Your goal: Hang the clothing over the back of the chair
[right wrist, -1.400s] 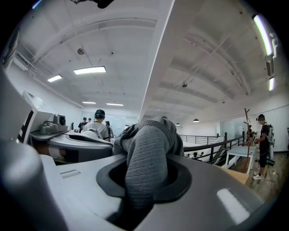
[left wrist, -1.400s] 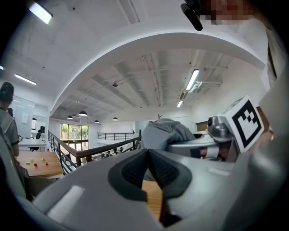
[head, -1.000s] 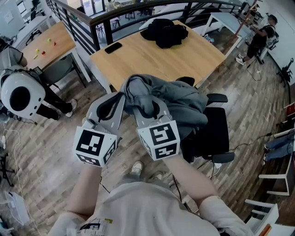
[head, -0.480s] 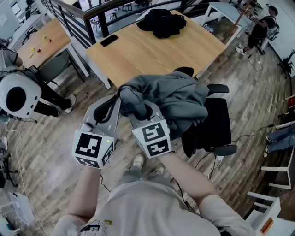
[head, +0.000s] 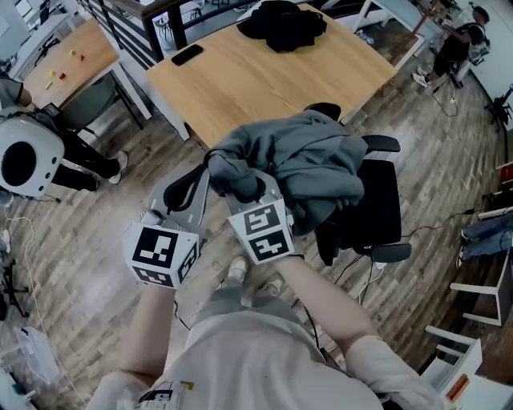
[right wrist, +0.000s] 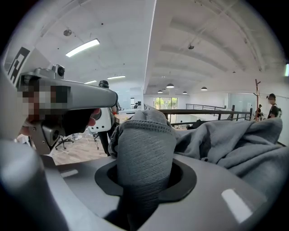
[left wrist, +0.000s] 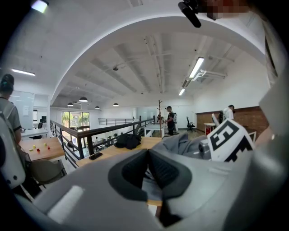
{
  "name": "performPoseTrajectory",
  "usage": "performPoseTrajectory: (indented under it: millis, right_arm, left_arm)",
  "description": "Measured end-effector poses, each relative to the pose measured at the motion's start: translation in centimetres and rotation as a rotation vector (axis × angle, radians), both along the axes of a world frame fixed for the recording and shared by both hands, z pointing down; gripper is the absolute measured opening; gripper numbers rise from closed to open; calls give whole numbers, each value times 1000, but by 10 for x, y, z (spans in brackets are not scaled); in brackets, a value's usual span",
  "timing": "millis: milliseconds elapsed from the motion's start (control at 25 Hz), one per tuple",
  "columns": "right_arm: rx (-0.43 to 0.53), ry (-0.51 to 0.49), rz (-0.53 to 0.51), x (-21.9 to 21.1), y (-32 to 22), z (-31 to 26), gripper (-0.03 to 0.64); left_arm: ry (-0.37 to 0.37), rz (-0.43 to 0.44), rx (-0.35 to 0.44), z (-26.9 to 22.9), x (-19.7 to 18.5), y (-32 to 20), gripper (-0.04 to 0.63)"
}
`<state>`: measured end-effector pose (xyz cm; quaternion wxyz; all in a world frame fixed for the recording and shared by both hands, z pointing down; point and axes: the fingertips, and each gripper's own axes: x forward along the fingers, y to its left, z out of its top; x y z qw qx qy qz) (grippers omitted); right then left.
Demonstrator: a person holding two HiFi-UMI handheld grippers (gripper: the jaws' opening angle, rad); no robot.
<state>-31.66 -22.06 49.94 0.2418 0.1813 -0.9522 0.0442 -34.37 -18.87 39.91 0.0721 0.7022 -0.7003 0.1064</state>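
A grey garment [head: 313, 160] lies bunched over the back of a black office chair [head: 377, 208]. My right gripper [head: 244, 182] is shut on a thick fold at the garment's near left end; in the right gripper view the fold [right wrist: 144, 149] fills the space between the pads. The rest of the cloth [right wrist: 235, 144] trails off to the right. My left gripper [head: 207, 166] sits just left of the right one, its tips by the cloth's edge. In the left gripper view its pads [left wrist: 147, 155] meet with nothing between them, and the garment [left wrist: 180, 144] lies beyond.
A large wooden table [head: 264, 80] stands behind the chair, with a black bundle of clothing [head: 280, 20] and a phone [head: 186, 54] on it. A white round object [head: 28, 160] and a smaller table [head: 72, 60] are at the left. A person [head: 453, 48] stands far right.
Both grippers have come down with the garment, which now sits lower on the chair back. The right gripper still holds the same fold.
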Motion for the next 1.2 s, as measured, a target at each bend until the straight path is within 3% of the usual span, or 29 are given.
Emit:
performPoseTrajectory:
  millis: [400, 760, 1120, 1200]
  right_arm:
    - [95, 45, -39, 8, 2, 14, 208]
    - [29, 35, -72, 21, 9, 20, 313]
    - [-33, 42, -171, 26, 27, 16, 439]
    - [-67, 6, -233, 23, 42, 11, 588]
  left_arm:
    - [44, 27, -58, 36, 7, -8, 0]
    - [78, 45, -89, 57, 15, -10, 0]
    - [73, 45, -132, 69, 14, -9, 0]
    - [71, 43, -140, 72, 14, -8, 0]
